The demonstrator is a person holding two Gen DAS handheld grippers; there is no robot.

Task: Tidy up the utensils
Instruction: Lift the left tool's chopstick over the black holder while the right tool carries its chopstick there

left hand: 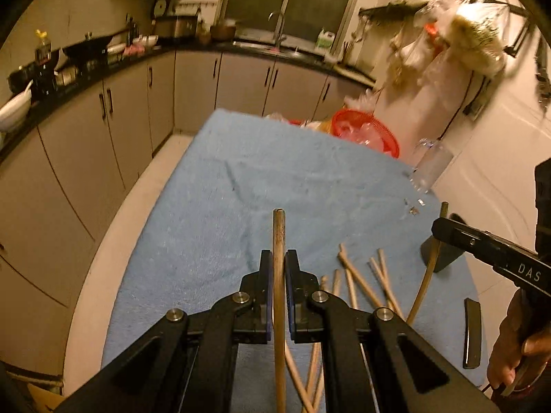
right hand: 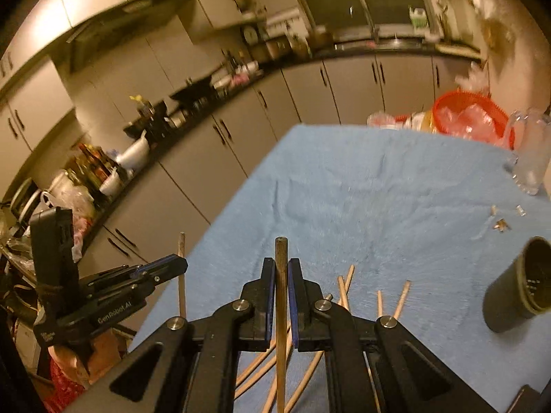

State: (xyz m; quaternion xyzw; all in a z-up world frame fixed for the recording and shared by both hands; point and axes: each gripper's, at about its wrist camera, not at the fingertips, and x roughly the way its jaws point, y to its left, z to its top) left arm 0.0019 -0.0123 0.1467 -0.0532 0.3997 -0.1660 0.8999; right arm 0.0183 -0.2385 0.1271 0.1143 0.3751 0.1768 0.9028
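Left gripper [left hand: 279, 261]: black jaws with blue pads pinch one round wooden chopstick [left hand: 279, 241], which stands upright above the blue cloth [left hand: 275, 172]. Right gripper [right hand: 281, 268]: same build, clamped on a second, darker chopstick [right hand: 281, 265], also raised off the cloth. Loose chopsticks [left hand: 361, 282], pale and slender, lie crossed on the nappy cloth below both grippers. A dark cylindrical cup [right hand: 516, 285] lies tilted on the cloth's right side. A red mesh basket [left hand: 372, 130] and a clear glass [left hand: 430, 165] stand at the cloth's far right corner.
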